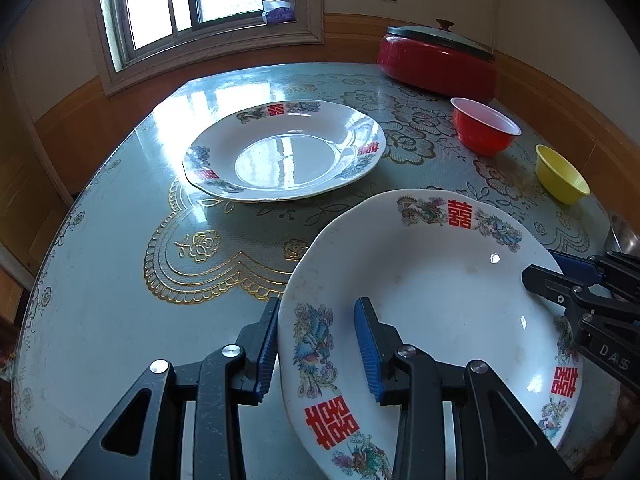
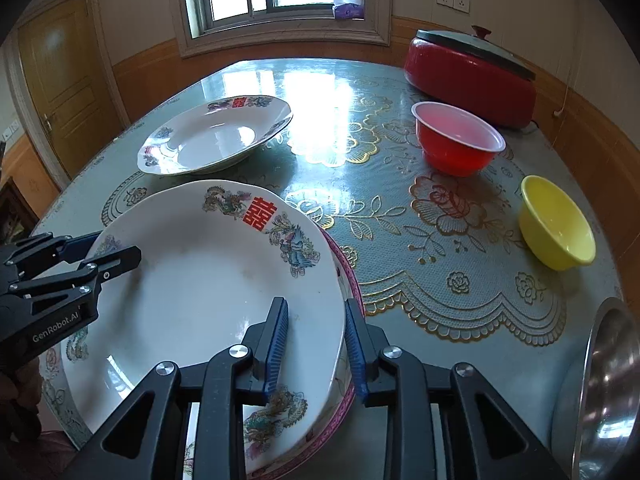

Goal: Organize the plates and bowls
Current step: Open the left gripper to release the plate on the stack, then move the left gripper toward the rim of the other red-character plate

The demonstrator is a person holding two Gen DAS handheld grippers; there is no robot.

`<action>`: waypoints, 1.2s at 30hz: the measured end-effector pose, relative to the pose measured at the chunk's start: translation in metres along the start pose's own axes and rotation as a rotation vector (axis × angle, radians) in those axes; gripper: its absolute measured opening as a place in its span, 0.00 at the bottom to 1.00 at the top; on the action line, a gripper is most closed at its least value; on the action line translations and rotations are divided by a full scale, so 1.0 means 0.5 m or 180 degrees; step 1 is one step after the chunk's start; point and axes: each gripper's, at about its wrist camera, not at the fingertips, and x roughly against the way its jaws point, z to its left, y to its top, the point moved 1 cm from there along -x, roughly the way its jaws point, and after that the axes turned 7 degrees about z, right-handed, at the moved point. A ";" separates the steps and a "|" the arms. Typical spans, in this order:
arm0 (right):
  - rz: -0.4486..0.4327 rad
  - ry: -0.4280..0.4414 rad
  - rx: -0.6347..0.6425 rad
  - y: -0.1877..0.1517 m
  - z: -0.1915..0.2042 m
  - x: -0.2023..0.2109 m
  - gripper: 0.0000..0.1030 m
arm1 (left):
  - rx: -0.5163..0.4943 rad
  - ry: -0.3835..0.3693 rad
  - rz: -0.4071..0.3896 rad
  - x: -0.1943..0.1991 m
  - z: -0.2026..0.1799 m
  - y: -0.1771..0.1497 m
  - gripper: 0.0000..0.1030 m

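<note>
A white plate with red characters and phoenix prints (image 1: pixel 440 300) (image 2: pixel 208 292) is at the table's near edge, held by both grippers. My left gripper (image 1: pixel 318 350) straddles its left rim, fingers closed on it; it also shows in the right wrist view (image 2: pixel 106 254). My right gripper (image 2: pixel 316 346) straddles its right rim; it shows in the left wrist view (image 1: pixel 560 276). Under this plate lies a pink-rimmed plate (image 2: pixel 352 280). A second white plate (image 1: pixel 284 152) (image 2: pixel 212 136) rests further back. A red bowl (image 1: pixel 484 126) (image 2: pixel 458 138) and a yellow bowl (image 1: pixel 560 174) (image 2: pixel 556 222) stand at the right.
A red lidded pot (image 1: pixel 438 60) (image 2: pixel 472 70) stands at the back right by the wall. A steel bowl (image 2: pixel 608 392) sits at the near right edge. The round table (image 1: pixel 120 280) (image 2: pixel 440 300) has a glossy floral cover. A window and a door lie beyond.
</note>
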 end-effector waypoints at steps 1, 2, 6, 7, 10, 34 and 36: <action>-0.0020 -0.0085 0.0036 0.000 0.007 0.001 0.28 | -0.0034 0.0016 -0.0012 -0.001 -0.002 -0.001 0.36; -0.0026 -0.0175 0.0064 0.001 0.013 0.002 0.28 | -0.0075 0.0034 -0.0010 -0.002 -0.006 -0.001 0.37; -0.0116 -0.0346 0.0036 0.004 0.013 0.026 0.28 | -0.0138 -0.0058 -0.0020 -0.003 -0.013 -0.001 0.37; -0.0155 -0.0265 -0.0022 0.005 0.006 0.034 0.28 | -0.0169 -0.0063 -0.0022 -0.003 -0.015 -0.001 0.37; -0.0125 -0.0246 -0.0157 0.008 -0.008 0.034 0.28 | -0.0189 -0.0088 -0.0021 -0.004 -0.017 0.001 0.37; -0.0258 -0.0677 -0.0118 0.035 0.059 0.043 0.30 | 0.0046 -0.0139 -0.0254 0.050 0.059 -0.011 0.39; -0.0254 -0.0647 -0.0084 0.039 0.068 0.040 0.30 | 0.0099 -0.0121 -0.0251 0.053 0.072 -0.014 0.39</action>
